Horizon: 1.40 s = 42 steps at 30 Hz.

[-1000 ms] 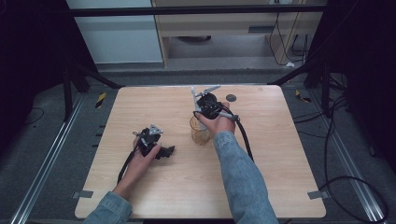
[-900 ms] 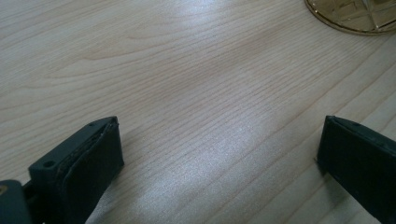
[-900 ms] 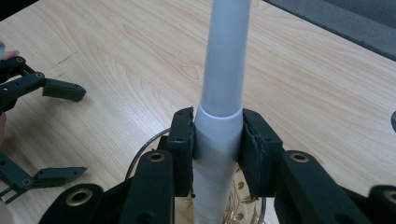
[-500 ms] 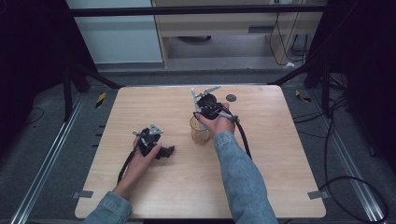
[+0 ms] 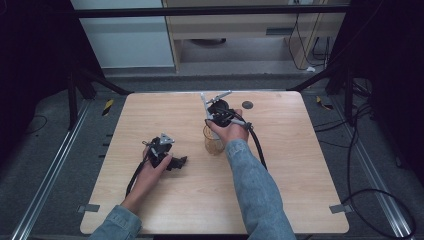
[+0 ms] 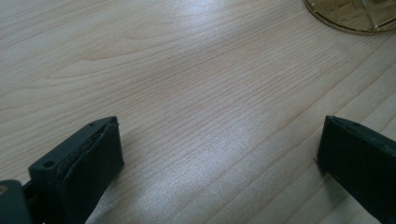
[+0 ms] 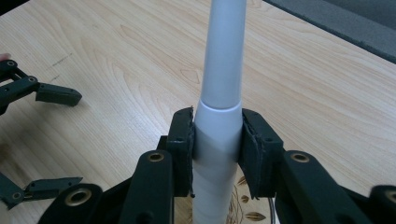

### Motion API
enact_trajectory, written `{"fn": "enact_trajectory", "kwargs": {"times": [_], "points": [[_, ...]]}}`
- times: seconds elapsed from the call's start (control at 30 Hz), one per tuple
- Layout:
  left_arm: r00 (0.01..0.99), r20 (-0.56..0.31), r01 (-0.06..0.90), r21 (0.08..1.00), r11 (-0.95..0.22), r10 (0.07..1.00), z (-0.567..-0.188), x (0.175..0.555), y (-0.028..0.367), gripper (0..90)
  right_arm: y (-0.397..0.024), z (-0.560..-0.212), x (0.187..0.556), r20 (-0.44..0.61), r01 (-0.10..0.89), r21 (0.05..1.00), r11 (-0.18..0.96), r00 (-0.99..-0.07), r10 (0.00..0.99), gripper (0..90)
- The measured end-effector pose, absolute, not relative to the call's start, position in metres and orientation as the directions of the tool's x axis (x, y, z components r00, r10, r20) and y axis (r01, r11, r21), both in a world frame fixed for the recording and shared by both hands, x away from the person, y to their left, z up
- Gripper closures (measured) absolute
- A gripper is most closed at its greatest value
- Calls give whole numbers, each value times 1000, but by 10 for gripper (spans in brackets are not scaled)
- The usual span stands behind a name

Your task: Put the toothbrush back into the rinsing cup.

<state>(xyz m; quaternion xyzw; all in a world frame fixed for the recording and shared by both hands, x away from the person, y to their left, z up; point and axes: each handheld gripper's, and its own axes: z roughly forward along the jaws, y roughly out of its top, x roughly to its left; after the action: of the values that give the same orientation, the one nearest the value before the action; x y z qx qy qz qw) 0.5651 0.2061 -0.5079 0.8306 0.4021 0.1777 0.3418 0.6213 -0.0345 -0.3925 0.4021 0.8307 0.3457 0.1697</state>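
While the wooden table (image 5: 300, 165) is carrying everything here, the person's two denim-sleeved forearms are reaching in from its near edge. The right gripper (image 7: 217, 140) is hovering over the middle of the table, toward its far side, and its jaws are clamping a white tube (image 7: 222, 70) on both sides at its wider lower section; the tube is pointing away from the gripper along the jaws. In the high view the right gripper (image 5: 220, 114) is sitting just above an amber glass (image 5: 213, 141) with a gold pattern, which is standing upright on the table; the lower end of the tube is reaching down to the glass's mouth in the right gripper view, though whether it is touching the glass I cannot tell. The left gripper (image 5: 167, 155) is resting low at the table's left-centre, well apart from the glass, its jaws spread wide with nothing but bare wood between them. A small dark disc (image 5: 247, 105) is lying near the far edge.
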Motion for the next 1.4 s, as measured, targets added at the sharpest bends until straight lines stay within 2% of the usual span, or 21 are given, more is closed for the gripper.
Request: {"fn": "enact_trajectory", "kwargs": {"times": [0.3, 0.6, 1.4], "points": [[613, 20, 546, 711, -443, 790, -508, 565, 206, 0, -35, -392, 621, -1, 557, 710, 431, -612, 791, 662], [613, 20, 547, 711, -442, 790, -508, 565, 206, 0, -37, -388, 618, -1, 554, 717, 423, -606, 795, 585], [613, 20, 546, 711, -442, 790, -508, 565, 206, 0, -48, -382, 607, 11, 545, 739, 396, -598, 802, 567]]}}
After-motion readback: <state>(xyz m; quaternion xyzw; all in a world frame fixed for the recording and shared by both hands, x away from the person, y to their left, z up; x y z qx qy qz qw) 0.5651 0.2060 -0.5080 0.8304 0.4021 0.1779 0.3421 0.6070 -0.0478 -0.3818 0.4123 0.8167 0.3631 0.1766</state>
